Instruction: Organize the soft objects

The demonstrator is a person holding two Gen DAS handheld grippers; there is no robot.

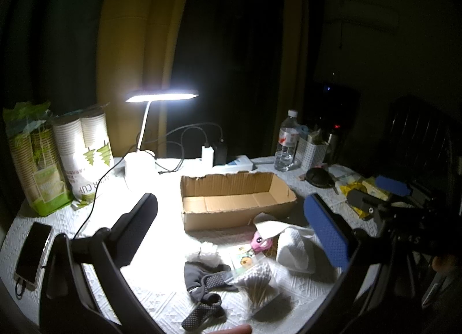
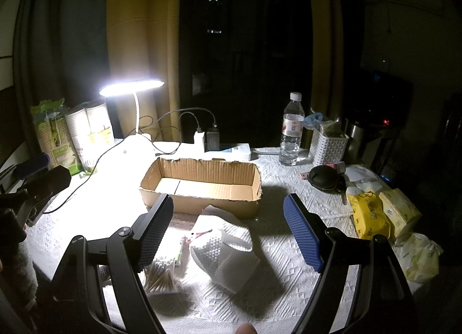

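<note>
An empty cardboard box (image 1: 231, 199) (image 2: 202, 186) lies mid-table under the lamp. In front of it lies a heap of soft things: a white folded cloth (image 1: 293, 247) (image 2: 228, 253), a dark grey sock (image 1: 205, 279), a white fluffy item (image 1: 206, 253), a pink toy (image 1: 260, 243) and a bag of cotton swabs (image 1: 255, 280) (image 2: 160, 274). My left gripper (image 1: 231, 235) hangs open above the heap, holding nothing. My right gripper (image 2: 228, 233) is open too, its fingers either side of the white cloth, above it. The right gripper also shows at the right of the left wrist view (image 1: 372, 192).
A lit desk lamp (image 1: 161, 94) (image 2: 131, 87) stands behind the box, with cables and a charger (image 2: 210, 139). Paper cup packs (image 1: 57, 160) and a phone (image 1: 31, 253) lie left. A water bottle (image 2: 291, 129), white basket (image 2: 327, 146), black pouch (image 2: 323, 176) and tissue packs (image 2: 381, 215) crowd the right.
</note>
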